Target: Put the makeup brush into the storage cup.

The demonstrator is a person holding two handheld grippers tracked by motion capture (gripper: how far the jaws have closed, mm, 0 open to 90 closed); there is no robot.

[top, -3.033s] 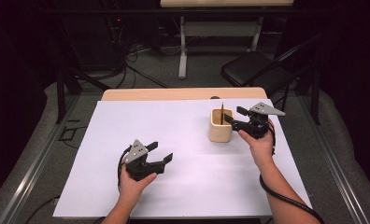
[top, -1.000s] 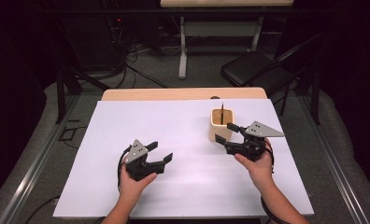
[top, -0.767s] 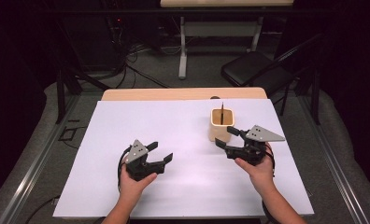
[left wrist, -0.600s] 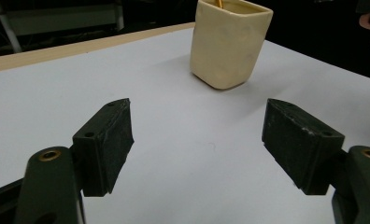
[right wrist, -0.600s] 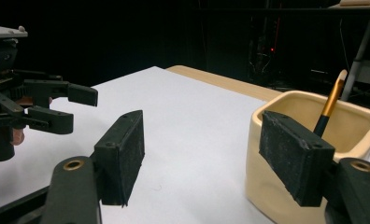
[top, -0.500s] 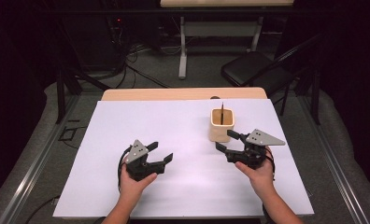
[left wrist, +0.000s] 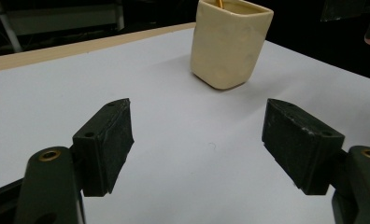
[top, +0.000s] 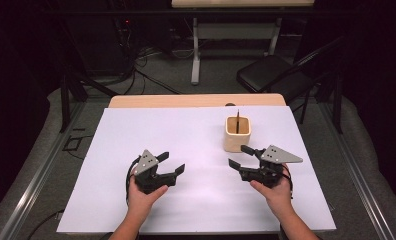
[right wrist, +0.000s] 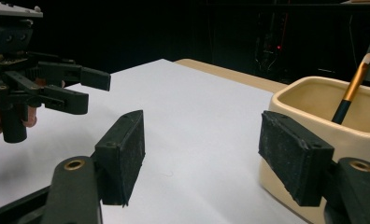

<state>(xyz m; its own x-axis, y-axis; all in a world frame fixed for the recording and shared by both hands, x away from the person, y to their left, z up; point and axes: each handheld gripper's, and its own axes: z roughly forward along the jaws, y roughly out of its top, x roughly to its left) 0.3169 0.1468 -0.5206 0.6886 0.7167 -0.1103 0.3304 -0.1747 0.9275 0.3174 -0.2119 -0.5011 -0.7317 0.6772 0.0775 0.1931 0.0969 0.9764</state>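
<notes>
Standing upright in the cup (top: pixel 237 133) at the desk's (top: pixel 196 101) far right, the pencil (top: pixel 237 116) is resting inside. The right gripper (top: pixel 244 157) is drawing back from the cup, fingers apart and empty, suggesting placement is done. The left gripper (top: pixel 171 163) is idling at near left, fingers apart, palm cradling it from below.

Cream square cup (top: pixel 236 134) upright, pencil (top: pixel 237 120) leaning inside.

Wooden table (top: pixel 196 101) under white sheet (top: pixel 196 150); cream cup (top: pixel 237 134) stands on sheet, far right.
</notes>
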